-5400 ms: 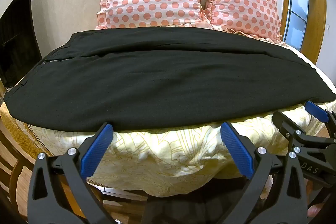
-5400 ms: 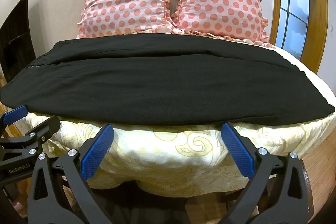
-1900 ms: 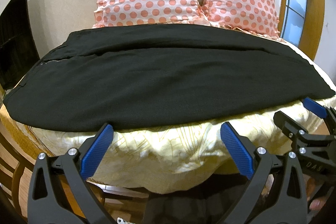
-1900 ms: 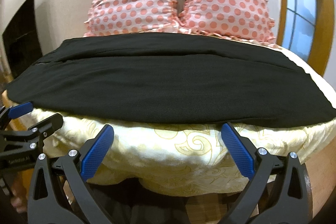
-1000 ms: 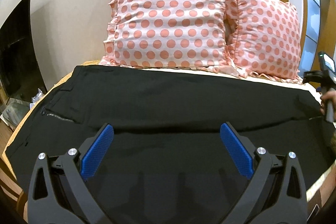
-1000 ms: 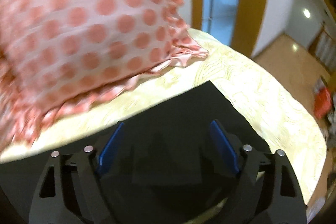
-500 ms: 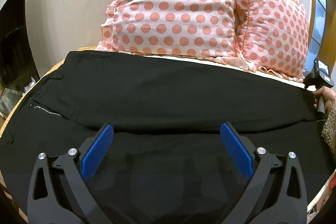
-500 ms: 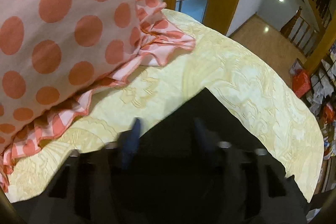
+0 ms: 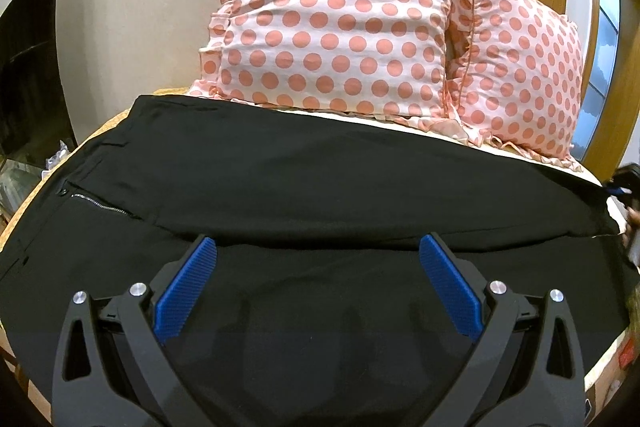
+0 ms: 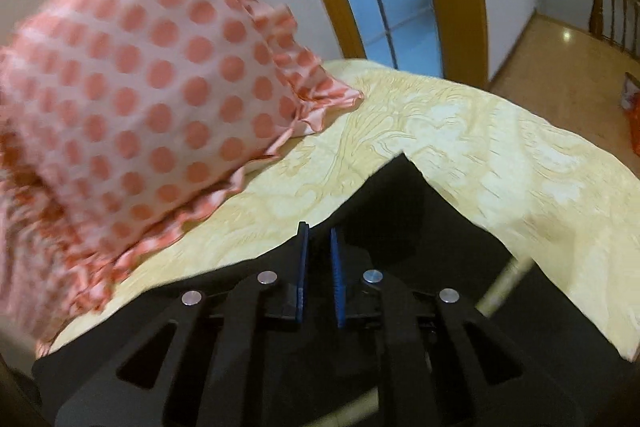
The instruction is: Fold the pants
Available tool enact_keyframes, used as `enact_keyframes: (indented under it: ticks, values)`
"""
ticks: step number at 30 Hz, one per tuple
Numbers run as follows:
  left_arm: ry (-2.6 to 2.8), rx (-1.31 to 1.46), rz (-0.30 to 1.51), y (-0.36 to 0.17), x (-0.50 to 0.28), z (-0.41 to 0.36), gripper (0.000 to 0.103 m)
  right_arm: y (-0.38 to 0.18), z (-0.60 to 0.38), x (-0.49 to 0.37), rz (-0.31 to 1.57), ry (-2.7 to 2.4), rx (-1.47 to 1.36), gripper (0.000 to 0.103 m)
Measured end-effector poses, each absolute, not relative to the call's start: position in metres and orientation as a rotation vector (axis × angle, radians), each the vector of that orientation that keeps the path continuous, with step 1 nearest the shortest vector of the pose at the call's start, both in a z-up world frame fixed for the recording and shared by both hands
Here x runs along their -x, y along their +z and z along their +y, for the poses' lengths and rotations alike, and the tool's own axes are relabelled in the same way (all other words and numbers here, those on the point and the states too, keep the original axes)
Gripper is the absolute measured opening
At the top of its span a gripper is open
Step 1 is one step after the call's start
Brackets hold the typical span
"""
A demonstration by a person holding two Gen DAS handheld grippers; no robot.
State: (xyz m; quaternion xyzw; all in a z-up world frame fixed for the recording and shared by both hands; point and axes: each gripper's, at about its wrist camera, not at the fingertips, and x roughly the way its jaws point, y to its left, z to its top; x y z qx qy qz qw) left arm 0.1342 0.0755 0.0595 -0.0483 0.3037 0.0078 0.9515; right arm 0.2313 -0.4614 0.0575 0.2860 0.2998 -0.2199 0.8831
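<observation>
Since the earlier frames the left gripper (image 9: 318,279) has moved in from the bed's edge and now hangs over the black pants (image 9: 320,187), its blue pads spread wide. The pants lie flat across the yellow bedspread (image 10: 500,155), waistband and zipper at left, below two polka-dot pillows (image 9: 332,23). Only the right wrist view shows the right gripper (image 10: 319,271) with its pads drawn nearly together at the pants' far leg hem, apparently pinching the fabric, though blur hides the contact.
</observation>
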Motion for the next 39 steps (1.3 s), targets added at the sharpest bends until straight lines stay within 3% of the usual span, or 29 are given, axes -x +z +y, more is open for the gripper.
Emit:
enact_keyframes:
  ticks: [10,16,17,18,19,23,29,30,32,39]
  values:
    - [0.026,0.095,0.599,0.069,-0.124,0.075,0.101,0.046,-0.440,-0.079,0.495,-0.405,-0.672,0.011]
    - [0.013,0.110,0.618,0.070,-0.128,0.071,0.101,0.034,-0.462,-0.099,0.514,-0.242,-0.916,0.017]
    - [0.013,0.107,0.615,0.070,-0.127,0.069,0.101,0.039,-0.461,-0.113,0.510,-0.215,-0.910,0.035]
    - [0.017,0.098,0.610,0.070,-0.126,0.068,0.101,0.042,-0.461,-0.127,0.520,-0.196,-0.908,0.071]
    - [0.024,0.089,0.609,0.069,-0.125,0.067,0.101,0.042,-0.460,-0.136,0.530,-0.185,-0.918,0.081]
    - [0.044,0.074,0.615,0.067,-0.127,0.067,0.101,0.033,-0.454,-0.191,0.586,-0.088,-0.995,0.059]
    - [0.062,0.081,0.633,0.061,-0.134,0.073,0.101,-0.003,-0.445,-0.250,0.698,-0.049,-1.181,0.057]
    - [0.063,0.080,0.639,0.060,-0.135,0.073,0.101,-0.010,-0.447,-0.251,0.699,-0.056,-1.219,0.051]
    - [0.064,0.081,0.647,0.057,-0.138,0.074,0.101,-0.018,-0.455,-0.251,0.660,-0.101,-1.283,0.042]
    - [0.053,0.099,0.670,0.048,-0.145,0.078,0.101,-0.018,-0.488,-0.218,0.493,-0.317,-1.382,0.034]
